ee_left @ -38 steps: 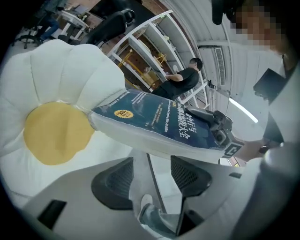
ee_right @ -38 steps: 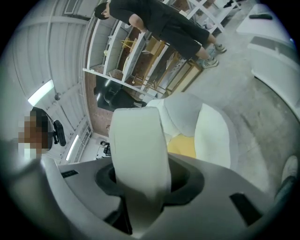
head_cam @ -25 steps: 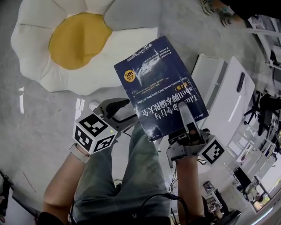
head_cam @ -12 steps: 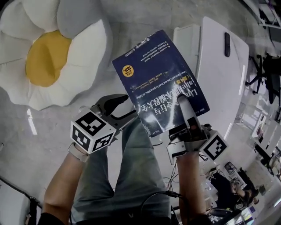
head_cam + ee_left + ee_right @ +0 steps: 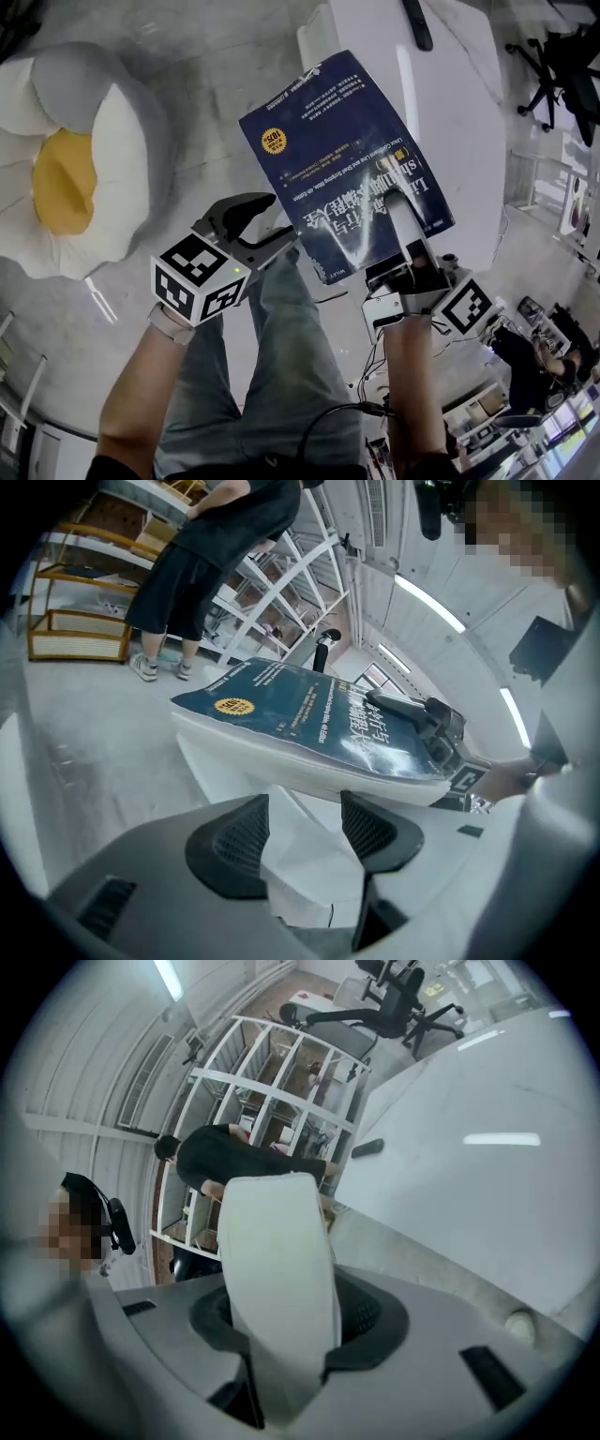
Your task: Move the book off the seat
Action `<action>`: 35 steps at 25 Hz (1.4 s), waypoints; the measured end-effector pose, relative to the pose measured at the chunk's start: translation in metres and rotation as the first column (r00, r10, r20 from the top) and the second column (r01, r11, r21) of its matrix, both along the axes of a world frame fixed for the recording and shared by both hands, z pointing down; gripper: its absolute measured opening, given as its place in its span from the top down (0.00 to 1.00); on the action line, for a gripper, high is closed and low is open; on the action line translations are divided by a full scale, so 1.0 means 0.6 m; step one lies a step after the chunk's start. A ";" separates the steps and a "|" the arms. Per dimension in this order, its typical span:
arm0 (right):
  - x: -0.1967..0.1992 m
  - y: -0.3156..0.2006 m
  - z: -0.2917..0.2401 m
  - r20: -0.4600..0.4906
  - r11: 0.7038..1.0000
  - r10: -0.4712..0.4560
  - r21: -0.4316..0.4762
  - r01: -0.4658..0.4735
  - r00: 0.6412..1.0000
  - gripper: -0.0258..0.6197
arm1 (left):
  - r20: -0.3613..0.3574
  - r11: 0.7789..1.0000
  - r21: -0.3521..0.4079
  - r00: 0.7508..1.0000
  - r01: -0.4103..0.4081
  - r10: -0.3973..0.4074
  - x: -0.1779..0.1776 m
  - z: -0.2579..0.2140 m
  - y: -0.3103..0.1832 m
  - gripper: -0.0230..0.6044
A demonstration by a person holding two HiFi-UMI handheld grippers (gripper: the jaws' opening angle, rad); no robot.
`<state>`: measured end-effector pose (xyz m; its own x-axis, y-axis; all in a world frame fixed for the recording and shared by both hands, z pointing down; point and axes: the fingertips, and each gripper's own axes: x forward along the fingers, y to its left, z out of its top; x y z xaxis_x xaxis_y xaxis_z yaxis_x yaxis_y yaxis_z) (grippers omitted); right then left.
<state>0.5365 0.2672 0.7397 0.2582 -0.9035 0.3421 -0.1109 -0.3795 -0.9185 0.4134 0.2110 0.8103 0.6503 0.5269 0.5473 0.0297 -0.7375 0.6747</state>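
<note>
Head view: book, dark blue cover facing up, is held in the air and is clear of the seat. The seat, a flower-shaped floor cushion with a yellow centre, lies at 9 o'clock from the book and well apart from it. The book's far end overlaps the white counter at 1 o'clock; cannot tell whether they touch. A slim black object lies on the counter near its far edge.

Right tool: pinching the book at the corner nearest the person, about 5 o'clock on the cover, with one jaw lying flat across the printed title. Right gripper view confirms this: both jaws are closed on the book's white page edge.

Left tool: jaws spread with nothing between them. It sits just beside the book's near left edge, at 7 o'clock from the cover. In the left gripper view the book is beyond and above the open left tool, and the right tool shows on its far corner.

Background, left gripper view: a person in dark clothes stands by white shelving at 11 o'clock.
</note>
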 end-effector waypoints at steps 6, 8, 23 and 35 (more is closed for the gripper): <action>-0.180 -0.209 -0.039 0.014 0.964 -0.266 -0.005 0.266 0.964 0.69 | 0.019 0.958 -0.008 0.958 0.287 -0.287 -0.200 -0.043 -0.152 0.57; -0.257 -0.276 -0.058 0.009 0.947 -0.320 -0.004 0.320 0.947 0.69 | 0.010 0.938 -0.012 0.938 0.346 -0.346 -0.280 -0.061 -0.206 0.57; -0.279 -0.290 -0.072 -0.054 0.946 -0.319 -0.082 0.315 0.946 0.69 | -0.034 0.944 -0.056 0.944 0.326 -0.328 -0.293 -0.060 -0.218 0.58; -0.278 -0.284 -0.064 0.035 0.958 -0.274 -0.074 0.276 0.961 0.69 | 0.006 0.950 -0.067 0.952 0.305 -0.305 -0.303 -0.083 -0.223 0.59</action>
